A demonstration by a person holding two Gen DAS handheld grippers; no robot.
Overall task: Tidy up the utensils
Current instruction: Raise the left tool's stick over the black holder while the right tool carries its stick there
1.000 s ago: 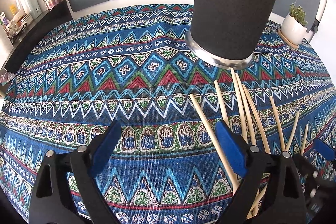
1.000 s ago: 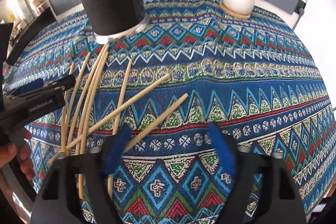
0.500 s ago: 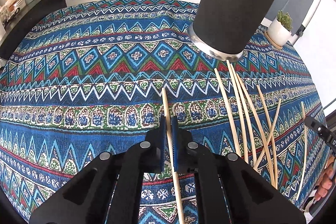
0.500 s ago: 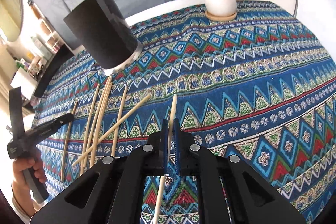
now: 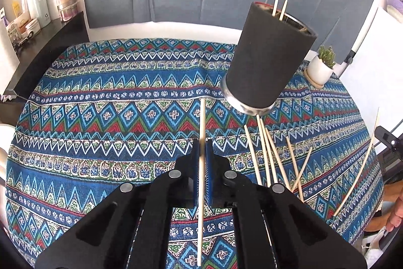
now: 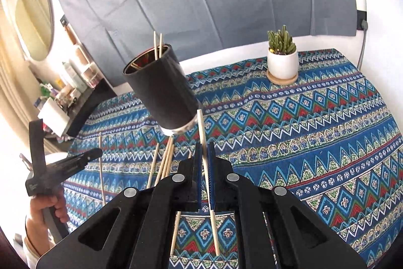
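**Both grippers loaded, one chopstick each, lifted toward the holder**

Left gripper [image 5: 201, 168] had its jaws clamped on a single chopstick [image 5: 202, 122], gripped partway along so a long end stuck out ahead and the tail hung back under the body. Right gripper [image 6: 204, 168], same story: jaws closed on its own chopstick [image 6: 201, 125], tip reaching out toward the base of the black holder [image 6: 161, 90]. Mid-shaft grip probably chosen so the stick stays balanced and can be tipped up to drop end-first into the cup.

Holder stood on the patterned worktop [image 5: 100, 117], two sticks already poking out of its rim. Loose chopsticks [image 5: 267, 153] lay fanned on the cloth just in front of its base, still to be collected. Potted plant [image 6: 282, 62] sat well apart at the far edge, out of the way.

Versus a second ago: both sets of jaws stood wide open and low over the cloth, sticks lying between or beside the pads. They closed within that second, and both grippers have come up and away from the cloth; the holder's rim is now in view, where before only its side showed.

In the left view a thin stick [image 5: 357, 168] showed near the right edge, likely the right gripper's, but distortion there makes it hard to confirm.
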